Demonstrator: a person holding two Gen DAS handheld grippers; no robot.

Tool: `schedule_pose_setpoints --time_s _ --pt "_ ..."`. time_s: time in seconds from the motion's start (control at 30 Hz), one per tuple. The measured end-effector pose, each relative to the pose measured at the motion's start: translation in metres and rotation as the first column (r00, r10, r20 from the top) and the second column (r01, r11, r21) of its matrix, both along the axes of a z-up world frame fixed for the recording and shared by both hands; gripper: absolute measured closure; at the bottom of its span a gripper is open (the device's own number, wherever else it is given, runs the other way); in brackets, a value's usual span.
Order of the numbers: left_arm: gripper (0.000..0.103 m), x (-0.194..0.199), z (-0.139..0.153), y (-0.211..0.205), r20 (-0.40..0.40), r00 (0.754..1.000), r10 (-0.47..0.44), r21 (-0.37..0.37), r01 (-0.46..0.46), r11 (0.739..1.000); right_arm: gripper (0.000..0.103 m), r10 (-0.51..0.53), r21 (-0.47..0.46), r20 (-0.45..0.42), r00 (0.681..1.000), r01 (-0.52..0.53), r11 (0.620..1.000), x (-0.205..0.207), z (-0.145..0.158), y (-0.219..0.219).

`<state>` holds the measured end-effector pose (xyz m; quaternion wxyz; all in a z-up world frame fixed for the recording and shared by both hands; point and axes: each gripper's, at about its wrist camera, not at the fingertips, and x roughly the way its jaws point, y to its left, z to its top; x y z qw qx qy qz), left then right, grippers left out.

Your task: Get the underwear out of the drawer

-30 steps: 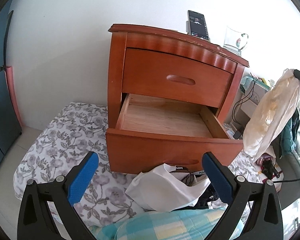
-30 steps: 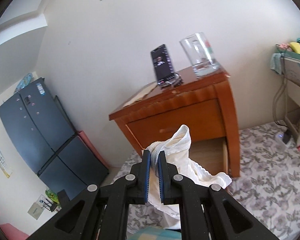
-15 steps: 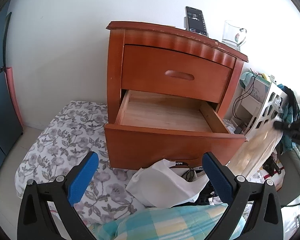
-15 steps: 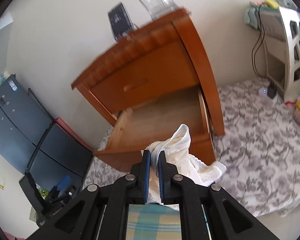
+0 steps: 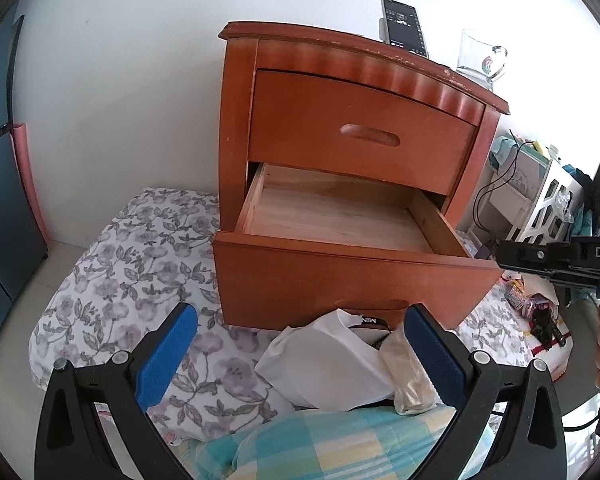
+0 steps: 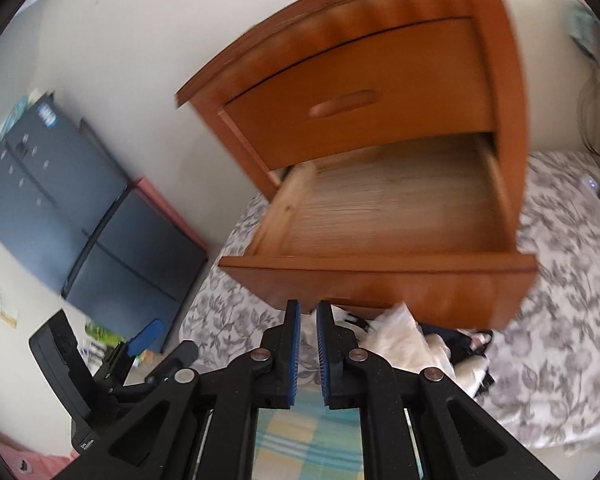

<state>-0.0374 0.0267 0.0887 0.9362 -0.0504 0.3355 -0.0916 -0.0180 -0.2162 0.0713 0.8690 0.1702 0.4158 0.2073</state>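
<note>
L claw pads wide apart, nothing btwn them; R claw pads nearly together w/ only a thin slit, nothing plainly clamped; cream underwear lies crumpled just right of R claw tips, on the clothes pile w/ a white bag btwn L claw's pads; lower drawer pulled out beyond both claws, bare wood inside; pile sits on floral sheet below drawer front; R view blurred.
</note>
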Motion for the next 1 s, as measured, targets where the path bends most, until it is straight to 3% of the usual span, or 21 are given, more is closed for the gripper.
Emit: schedule_pose_setpoints --time_s 0.17,0.37,0.43,0.47,0.5,0.63,0.8,0.93,1.0 --pt "0.0 0.003 -0.002 0.005 -0.007 1.0 0.013 -0.001 -0.013 1.0 0.093 0.023 -0.034 -0.03 0.999 -0.024 0.999 0.007 -0.011 0.016" --pt "0.0 0.009 -0.01 0.004 -0.04 0.999 0.007 -0.004 -0.007 1.0 0.089 -0.067 -0.139 -0.109 0.992 0.052 0.989 0.008 -0.04 0.007" --pt "0.0 0.011 -0.013 0.001 -0.054 0.999 -0.002 -0.006 0.001 1.0 0.069 -0.103 -0.173 -0.121 0.987 0.081 0.982 0.007 -0.045 0.002" --pt "0.0 0.012 -0.014 0.0 -0.062 0.998 -0.006 -0.008 0.005 1.0 0.049 -0.124 -0.196 -0.126 0.984 0.098 0.976 0.006 -0.048 0.0" --pt "0.0 0.013 -0.015 -0.001 -0.071 0.997 -0.01 -0.009 0.009 1.0 0.041 -0.145 -0.221 -0.127 0.981 0.114 0.969 0.006 -0.05 -0.002" --pt "0.0 0.016 -0.021 -0.004 -0.1 0.995 -0.018 -0.007 0.017 1.0 0.036 -0.171 -0.262 -0.125 0.977 0.133 0.956 0.005 -0.054 -0.008" --pt "0.0 0.017 -0.024 -0.009 -0.117 0.993 -0.021 0.008 0.022 1.0 0.019 -0.179 -0.284 -0.122 0.976 0.139 0.949 0.003 -0.058 -0.009" --pt "0.0 0.018 -0.026 -0.01 -0.121 0.993 -0.012 0.022 0.015 1.0 0.012 -0.192 -0.29 -0.121 0.974 0.15 0.945 0.002 -0.061 -0.012" --pt "0.0 0.018 -0.027 -0.01 -0.119 0.993 0.002 0.029 0.002 1.0 0.003 -0.199 -0.294 -0.117 0.973 0.157 0.943 0.0 -0.06 -0.014"
